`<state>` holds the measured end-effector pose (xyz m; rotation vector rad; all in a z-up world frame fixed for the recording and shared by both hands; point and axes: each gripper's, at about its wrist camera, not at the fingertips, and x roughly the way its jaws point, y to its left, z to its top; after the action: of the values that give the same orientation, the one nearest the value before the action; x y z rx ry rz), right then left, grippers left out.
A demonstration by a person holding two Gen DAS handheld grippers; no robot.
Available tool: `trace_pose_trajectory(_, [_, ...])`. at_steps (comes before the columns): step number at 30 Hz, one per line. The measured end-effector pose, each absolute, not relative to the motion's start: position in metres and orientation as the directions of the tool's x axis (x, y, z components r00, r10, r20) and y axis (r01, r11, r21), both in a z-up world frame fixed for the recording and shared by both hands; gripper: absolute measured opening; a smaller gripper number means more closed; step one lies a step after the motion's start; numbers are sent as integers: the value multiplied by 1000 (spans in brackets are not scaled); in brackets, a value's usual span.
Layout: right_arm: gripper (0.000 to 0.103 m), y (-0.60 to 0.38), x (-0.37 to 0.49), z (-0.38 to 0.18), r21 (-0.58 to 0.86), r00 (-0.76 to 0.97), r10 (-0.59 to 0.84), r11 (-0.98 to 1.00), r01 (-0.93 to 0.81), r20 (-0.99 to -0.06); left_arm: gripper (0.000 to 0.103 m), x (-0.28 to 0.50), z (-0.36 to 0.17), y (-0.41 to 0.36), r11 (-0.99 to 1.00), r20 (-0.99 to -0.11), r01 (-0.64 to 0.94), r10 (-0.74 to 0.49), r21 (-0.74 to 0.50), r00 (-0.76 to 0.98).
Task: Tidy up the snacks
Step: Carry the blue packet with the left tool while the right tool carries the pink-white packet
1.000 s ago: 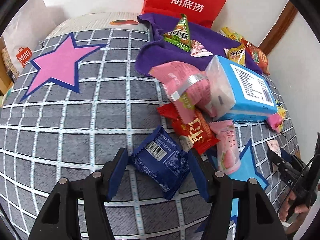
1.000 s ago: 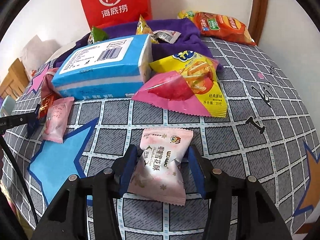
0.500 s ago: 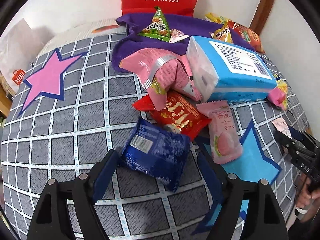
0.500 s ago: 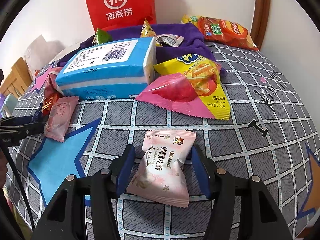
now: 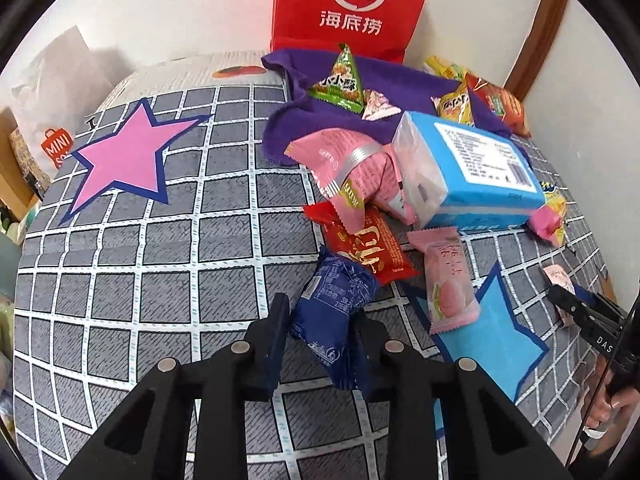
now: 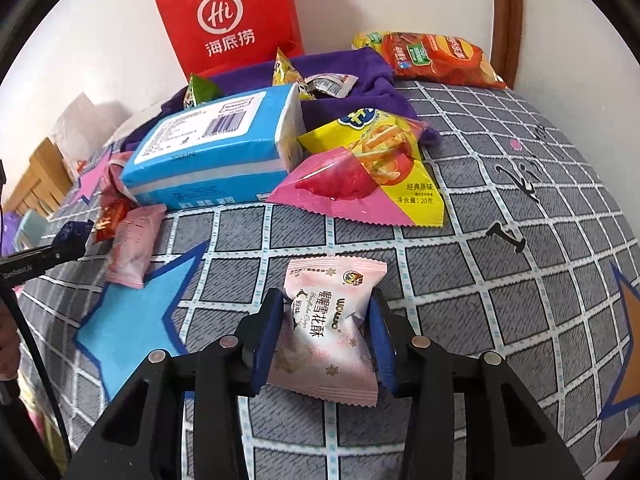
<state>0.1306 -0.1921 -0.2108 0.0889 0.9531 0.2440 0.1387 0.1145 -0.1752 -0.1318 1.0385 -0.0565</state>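
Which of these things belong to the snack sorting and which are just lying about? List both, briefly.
Part of the job:
- dark blue snack packet, pinched in the left tool
- pale pink nougat packet, pinched in the right tool
- red packet
- yellow crisp bag
- green triangular packet

Just lying about:
- red paper bag
- purple cloth
- blue tissue pack
- checked bedcover

1. The left gripper (image 5: pixel 320 340) pinches a dark blue snack packet (image 5: pixel 334 312) between its fingers, crumpling the wrapper; the packet is above the grey checked bedspread (image 5: pixel 160 260).
2. Just beyond lie a red packet (image 5: pixel 368 248) and a pale pink peach packet (image 5: pixel 448 280); the latter overlaps a blue star (image 5: pixel 488 332).
3. A blue tissue pack (image 5: pixel 472 168) rests against a pink bag (image 5: pixel 352 168); a red paper bag (image 5: pixel 352 4) stands by the wall.
4. The right gripper (image 5: pixel 560 300) shows at the right edge; its grip is unclear.
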Motion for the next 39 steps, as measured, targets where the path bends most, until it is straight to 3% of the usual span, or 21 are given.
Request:
trace_pose_trajectory(19, [42, -184, 138, -131, 214, 627, 322, 946, -243, -709, 27, 158, -117, 121, 981, -779, 7, -159, -194, 606])
trace_pose_trajectory(29, [42, -167, 204, -69, 165, 706, 287, 957, -238, -647, 27, 206, -78, 110, 985, -745, 24, -148, -174, 651])
trace_pose_trajectory(39, [42, -156, 284, -49, 187, 699, 300, 954, -236, -649, 27, 266, -53, 91, 993, -721, 36, -107, -113, 685])
